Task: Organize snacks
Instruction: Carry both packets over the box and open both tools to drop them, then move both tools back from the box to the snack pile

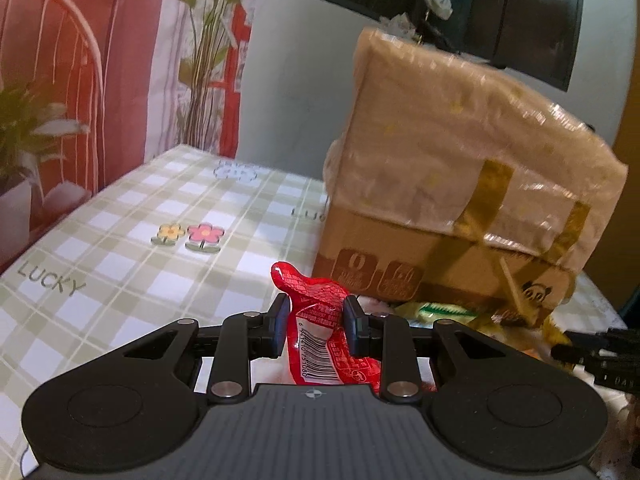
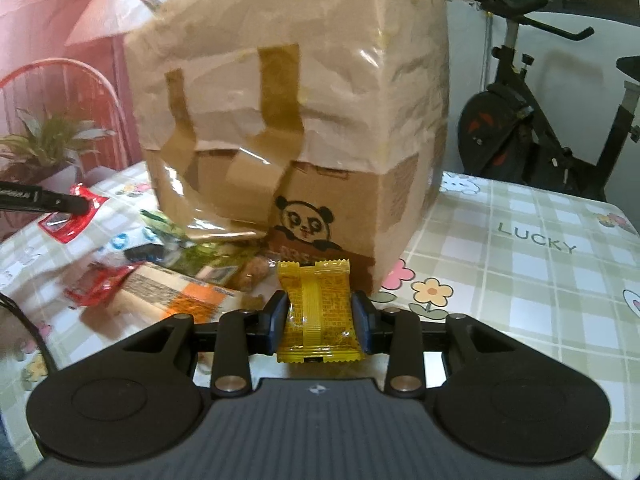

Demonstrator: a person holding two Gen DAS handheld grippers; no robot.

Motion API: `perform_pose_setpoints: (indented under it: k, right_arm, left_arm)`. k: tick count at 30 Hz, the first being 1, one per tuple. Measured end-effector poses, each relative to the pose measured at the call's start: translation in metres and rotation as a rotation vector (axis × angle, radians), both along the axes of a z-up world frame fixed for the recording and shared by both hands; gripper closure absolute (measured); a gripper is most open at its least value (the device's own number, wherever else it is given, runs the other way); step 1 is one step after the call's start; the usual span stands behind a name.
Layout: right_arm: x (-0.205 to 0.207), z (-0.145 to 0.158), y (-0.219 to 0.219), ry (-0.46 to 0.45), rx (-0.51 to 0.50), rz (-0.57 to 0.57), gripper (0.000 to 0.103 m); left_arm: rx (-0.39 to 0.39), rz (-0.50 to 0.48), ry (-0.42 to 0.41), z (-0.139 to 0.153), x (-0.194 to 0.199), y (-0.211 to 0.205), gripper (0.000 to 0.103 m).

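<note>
Left wrist view: left gripper [image 1: 316, 322] pinches a red snack packet [image 1: 316, 336] at lower centre; taped cardboard box [image 1: 460, 184] stands at right on the checked tablecloth [image 1: 120, 240].

Right wrist view: right gripper [image 2: 320, 318] clamps a yellow snack packet [image 2: 318, 314] at lower centre, just before the box; loose snacks [image 2: 168, 280] lie at left.

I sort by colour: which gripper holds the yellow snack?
The right gripper holds the yellow packet; the left gripper grips a red packet.

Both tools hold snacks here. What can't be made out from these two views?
- Cardboard box top: cut off, right wrist view; opening unseen.
- Red packet print: too small, left wrist view.
- Snack pile: blurred; box hides its far part.
- Yellow packet label: too small.
</note>
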State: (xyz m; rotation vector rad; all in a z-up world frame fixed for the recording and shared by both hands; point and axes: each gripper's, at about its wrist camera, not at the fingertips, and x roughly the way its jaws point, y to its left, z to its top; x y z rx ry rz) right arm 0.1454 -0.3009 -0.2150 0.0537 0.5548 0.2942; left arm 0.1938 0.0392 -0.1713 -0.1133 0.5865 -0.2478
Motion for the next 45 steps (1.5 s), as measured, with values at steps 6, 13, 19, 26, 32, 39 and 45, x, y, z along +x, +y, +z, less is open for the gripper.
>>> perform_pose_setpoints:
  k: [6,13,19,26,32,39,45]
  right_arm:
    - [-0.020,0.028,0.006,-0.071,0.019,0.042,0.066]
    - [-0.033,0.084,0.017,-0.230,0.037,0.121,0.066]
    - [-0.022,0.132,0.021,-0.333,0.084,0.153,0.066]
    - [0.025,0.175,0.019,-0.377,0.067,0.113,0.066]
    - [0.103,0.187,0.017,-0.245,0.011,0.013,0.066]
    - [0.138,0.178,0.005,-0.129,0.008,-0.052,0.063]
    - [0.126,0.173,0.001,-0.134,0.023,-0.059,0.043]
  left_arm:
    - [0.001,-0.042,-0.067,0.022,-0.006,-0.009,0.073]
    - [-0.044,-0.098,-0.179,0.066,-0.008,-0.023,0.073]
    - [-0.080,-0.151,-0.285,0.108,0.004,-0.041,0.073]
    - [-0.091,-0.213,-0.338,0.139,0.042,-0.075,0.073]
    - [-0.073,-0.245,-0.278,0.139,0.094,-0.120,0.072]
    - [-0.008,-0.282,-0.167,0.120,0.126,-0.145,0.047]
    - [0.007,-0.253,-0.196,0.119,0.115,-0.128,0.027]
